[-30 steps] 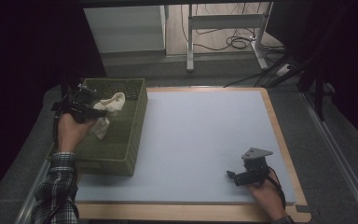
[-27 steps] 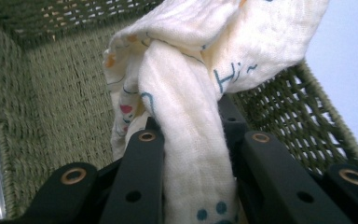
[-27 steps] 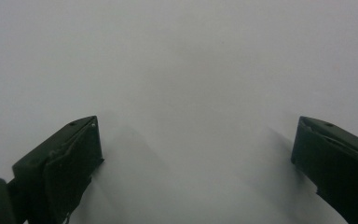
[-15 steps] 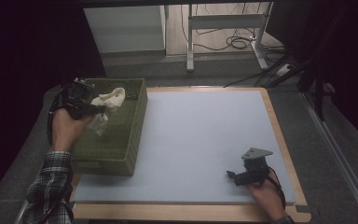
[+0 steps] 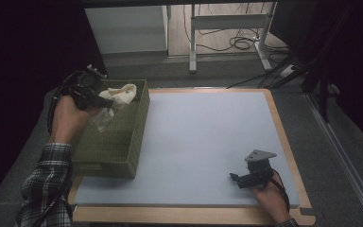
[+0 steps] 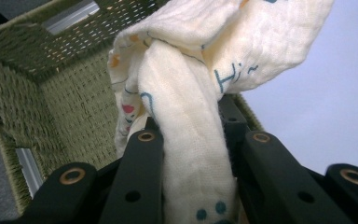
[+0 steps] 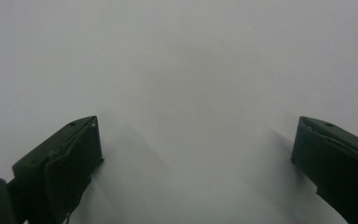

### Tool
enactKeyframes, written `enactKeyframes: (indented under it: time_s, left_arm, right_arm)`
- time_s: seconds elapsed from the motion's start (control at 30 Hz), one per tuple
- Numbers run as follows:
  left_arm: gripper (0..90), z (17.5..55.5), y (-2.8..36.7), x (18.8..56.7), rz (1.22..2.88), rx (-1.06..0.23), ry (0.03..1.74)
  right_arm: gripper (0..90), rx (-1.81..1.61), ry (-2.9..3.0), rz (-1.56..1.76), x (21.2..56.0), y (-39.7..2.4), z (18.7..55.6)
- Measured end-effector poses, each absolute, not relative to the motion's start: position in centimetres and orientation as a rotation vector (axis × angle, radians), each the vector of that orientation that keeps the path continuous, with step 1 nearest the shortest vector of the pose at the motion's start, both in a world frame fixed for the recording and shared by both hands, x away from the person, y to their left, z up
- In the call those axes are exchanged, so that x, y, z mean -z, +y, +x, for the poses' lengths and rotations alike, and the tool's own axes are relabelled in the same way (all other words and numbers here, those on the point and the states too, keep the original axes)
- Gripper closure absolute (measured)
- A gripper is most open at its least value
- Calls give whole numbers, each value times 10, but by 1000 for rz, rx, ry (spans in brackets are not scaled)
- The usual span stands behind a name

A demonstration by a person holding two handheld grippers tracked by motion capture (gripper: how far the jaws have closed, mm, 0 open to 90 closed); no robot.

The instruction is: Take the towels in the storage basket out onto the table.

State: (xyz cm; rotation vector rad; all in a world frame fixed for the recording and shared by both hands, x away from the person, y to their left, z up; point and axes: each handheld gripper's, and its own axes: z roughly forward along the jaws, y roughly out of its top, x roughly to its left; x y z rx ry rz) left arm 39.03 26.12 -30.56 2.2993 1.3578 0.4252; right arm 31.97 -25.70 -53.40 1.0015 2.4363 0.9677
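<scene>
A cream cloth [image 5: 115, 101] with small coloured prints hangs over the green woven basket [image 5: 127, 142] at the table's left edge. My left gripper [image 5: 105, 100] is shut on the cloth and holds it above the basket's far end. In the left gripper view the cloth [image 6: 191, 116] is pinched between the two black jaws and bunches upward, with the basket's inner wall [image 6: 60, 93] behind it. My right gripper [image 5: 235, 178] rests low on the pale blue mat [image 5: 208, 142] near the front right, jaws wide apart with nothing between them. The right gripper [image 7: 196, 154] faces bare mat.
The mat lies on a wooden board [image 5: 288, 142] that frames it. Beyond the table stand a white cabinet [image 5: 125, 28] and a metal frame [image 5: 227, 28] with cables on the floor. Dark space lies to the left and right.
My left gripper has lifted and drawn back toward the basket's far left corner, carrying the cloth with it. The right gripper has stayed in place.
</scene>
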Motion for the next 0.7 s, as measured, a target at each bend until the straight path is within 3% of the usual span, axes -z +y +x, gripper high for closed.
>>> enactKeyframes:
  time_s: [0.7]
  left_arm:
    - [753,394,194,264,2443,-400,1247]
  right_arm:
    - [17,-969,2437,1004,534,-257,320]
